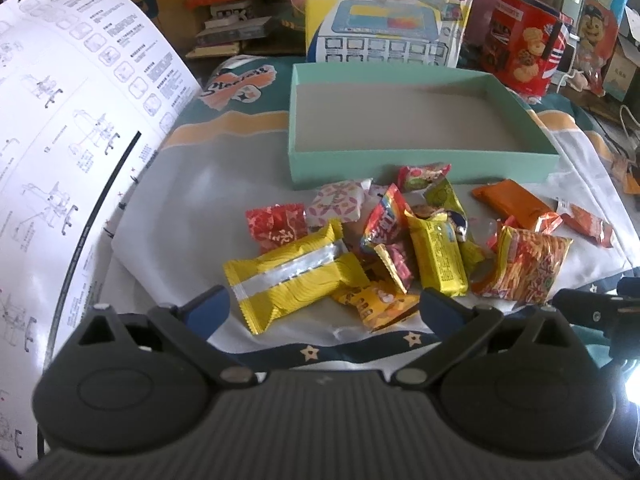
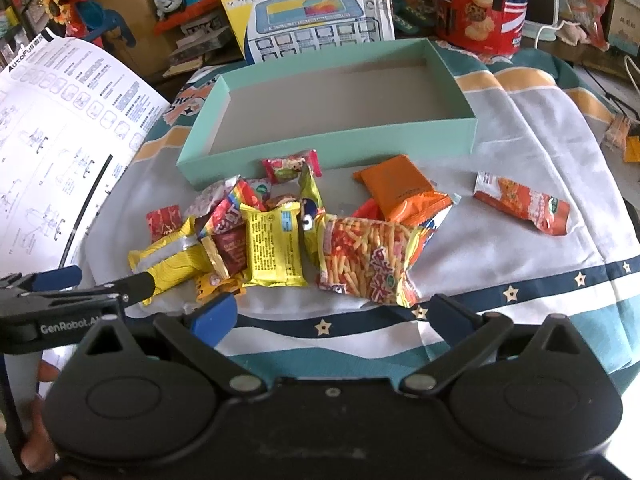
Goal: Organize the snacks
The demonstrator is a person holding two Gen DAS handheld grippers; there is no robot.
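Lying at far left, an instruction sheet (image 1: 60,128) read "AutoFull". The snacks (image 1: 404,244) sat heaped on the bench just near of the empty teal box (image 1: 416,164), likely awaiting sorting into it. Left claw (image 1: 324,304) and right claw (image 2: 332,312) both stood apart, empty; "GenRobot" marked the left.

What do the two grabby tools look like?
Both match: the left gripper and right gripper have black plastic bodies with two round humps, silver pivot screws and ridged tops. Their jaws end in blue pads. White lettering reading "GenRobot" runs along the left one's side. No cables or sleeves show.
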